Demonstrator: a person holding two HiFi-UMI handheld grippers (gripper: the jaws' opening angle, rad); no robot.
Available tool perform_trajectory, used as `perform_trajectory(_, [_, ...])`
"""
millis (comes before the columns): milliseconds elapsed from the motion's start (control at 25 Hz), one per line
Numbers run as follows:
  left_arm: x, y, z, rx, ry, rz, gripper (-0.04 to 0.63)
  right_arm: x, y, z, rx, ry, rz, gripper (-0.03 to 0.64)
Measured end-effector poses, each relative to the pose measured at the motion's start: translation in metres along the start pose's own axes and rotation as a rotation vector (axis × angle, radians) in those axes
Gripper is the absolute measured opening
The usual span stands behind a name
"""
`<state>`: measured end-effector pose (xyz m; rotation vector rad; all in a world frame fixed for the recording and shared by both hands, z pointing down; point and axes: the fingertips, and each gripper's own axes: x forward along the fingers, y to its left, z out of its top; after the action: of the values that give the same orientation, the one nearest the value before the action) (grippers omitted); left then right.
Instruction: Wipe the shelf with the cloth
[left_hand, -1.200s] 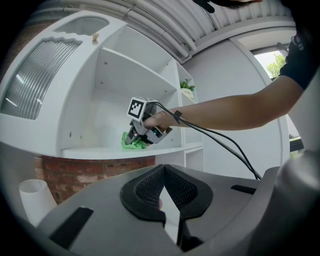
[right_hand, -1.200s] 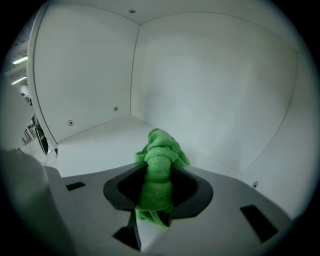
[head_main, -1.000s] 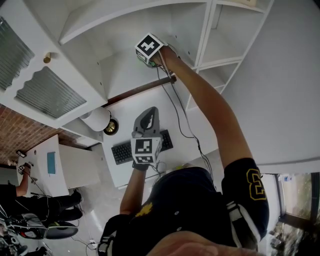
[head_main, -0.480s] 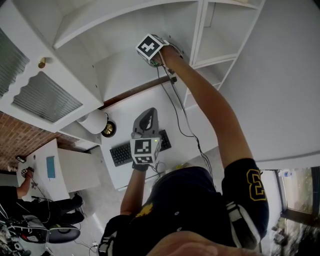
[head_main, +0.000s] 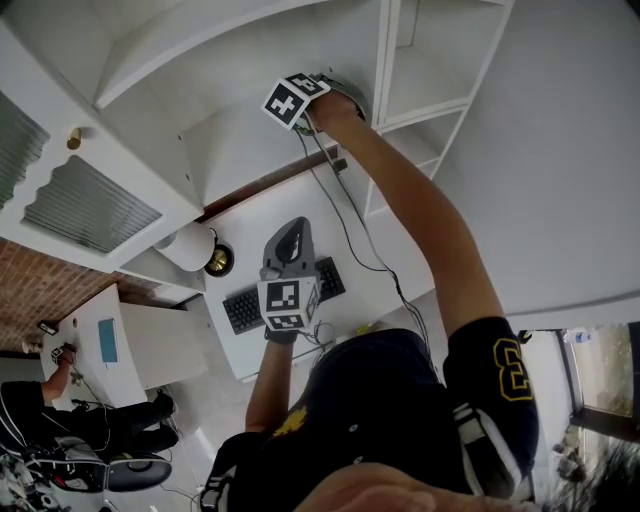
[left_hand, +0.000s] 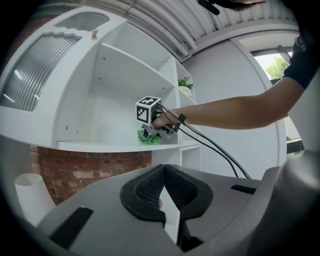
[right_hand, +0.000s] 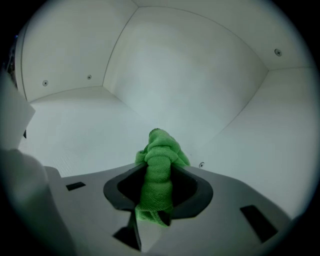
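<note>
White shelf (right_hand: 75, 125) lies ahead of right gripper (right_hand: 159, 187). Jaws clamp green cloth (right_hand: 157, 150), wad poking forward onto board. Left gripper (left_hand: 164, 195) sits far below, jaws together, empty.

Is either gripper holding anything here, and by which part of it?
The right gripper is shut on the green cloth, pinching its bunched middle; a wad sticks out past the jaws. The left gripper is shut, empty.
</note>
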<state>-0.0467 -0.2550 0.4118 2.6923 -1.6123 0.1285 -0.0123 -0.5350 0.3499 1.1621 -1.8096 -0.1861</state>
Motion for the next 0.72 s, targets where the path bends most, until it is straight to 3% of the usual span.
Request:
perform_trajectory(280, [-0.002,-0.006,-0.006,-0.017,0.014,-0.01,0.018,-0.002,-0.013,-0.016,-0.127,0.15,-0.22,0.123])
perform_trajectory(640, [-0.008,-0.001,-0.007,-0.019,0.017,0.005,0.018,0.0,-0.023,-0.027,-0.108,0.198,-0.247,0.121])
perform_trajectory(720, [-0.009,-0.001,-0.008,-0.013,0.019,0.006,0.018,0.001,-0.025,-0.027,-0.085,0.202,-0.203,0.123])
